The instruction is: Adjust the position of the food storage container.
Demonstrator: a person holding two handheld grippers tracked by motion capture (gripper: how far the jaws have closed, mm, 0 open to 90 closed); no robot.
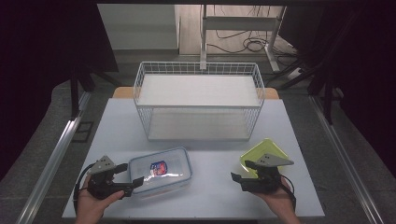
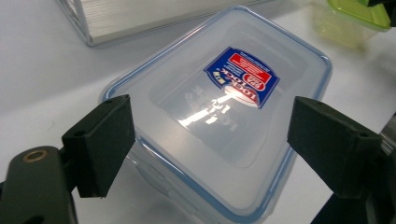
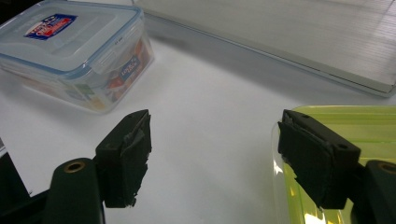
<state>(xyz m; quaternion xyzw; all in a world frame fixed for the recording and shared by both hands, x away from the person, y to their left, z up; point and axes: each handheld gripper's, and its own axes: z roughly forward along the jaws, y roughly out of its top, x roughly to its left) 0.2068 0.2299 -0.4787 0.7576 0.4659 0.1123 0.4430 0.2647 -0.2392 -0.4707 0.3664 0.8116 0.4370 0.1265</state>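
Note:
A clear plastic box (image 1: 160, 171) with a blue-rimmed lid and a red and blue label lies at the table's front left. My left gripper (image 1: 130, 174) is open right beside its left end. In the left gripper view the box (image 2: 219, 107) lies between and beyond the spread jaws of that gripper (image 2: 212, 135), which do not touch it. A lime green lidded container (image 1: 261, 154) sits at the front right. My right gripper (image 1: 242, 171) is open at its near left edge. In the right gripper view the right jaw hangs over the green container's (image 3: 345, 126) rim.
A white wire basket rack (image 1: 198, 100) with two shelf levels stands at the back middle of the grey table (image 1: 210, 196). Its lower shelf edge (image 3: 289, 37) lies just beyond both containers. Bare tabletop separates the clear box (image 3: 74, 51) from the green one.

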